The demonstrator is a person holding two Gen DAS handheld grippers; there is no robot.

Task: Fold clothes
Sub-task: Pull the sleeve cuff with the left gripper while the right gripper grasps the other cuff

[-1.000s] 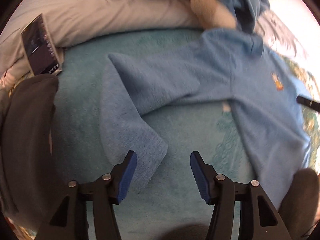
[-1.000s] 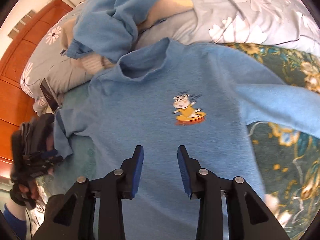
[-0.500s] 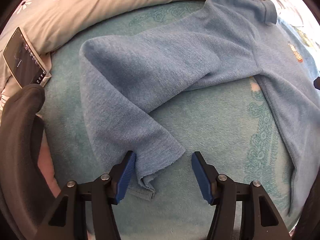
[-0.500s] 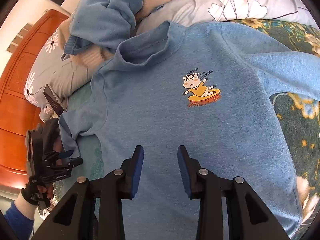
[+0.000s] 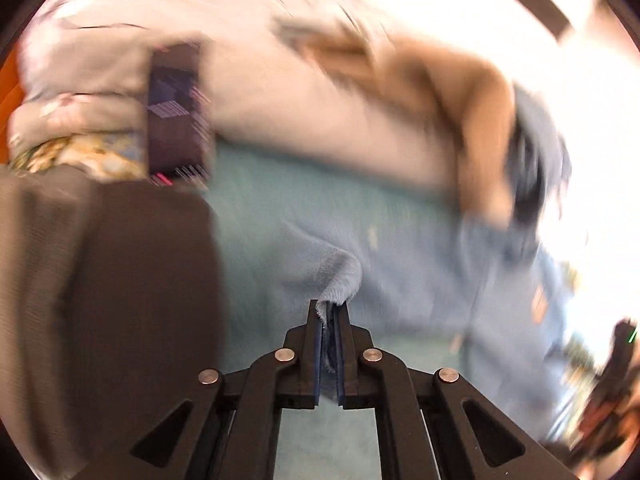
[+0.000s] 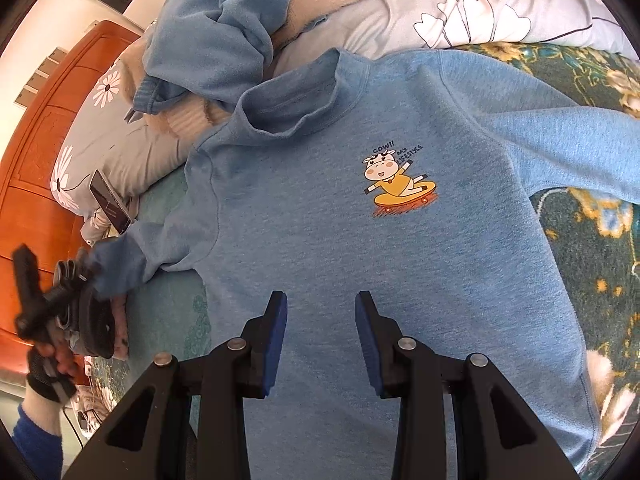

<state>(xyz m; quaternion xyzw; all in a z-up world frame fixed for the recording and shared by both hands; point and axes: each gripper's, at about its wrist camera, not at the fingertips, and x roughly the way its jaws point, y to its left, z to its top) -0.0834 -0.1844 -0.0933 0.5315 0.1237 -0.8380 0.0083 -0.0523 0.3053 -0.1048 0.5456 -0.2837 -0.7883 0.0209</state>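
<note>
Half a second ago the left tool [image 5: 329, 322] stood wide around the cuff [image 5: 340, 280] of the sweater [image 6: 360, 240]; now it is clamped on that cuff and the view is smeared by motion, so I judge the sleeve [image 6: 132, 256] is being lifted to fold it in over the body. The sweater lies face up on the bed [image 6: 592, 248]; its long axis runs from the hem near the right tool [image 6: 321, 338] to the collar [image 6: 304, 96] pointing away toward the pillows [image 6: 480, 0]; the other sleeve stretches out rightward. The right tool hangs wide above the hem, holding nothing.
</note>
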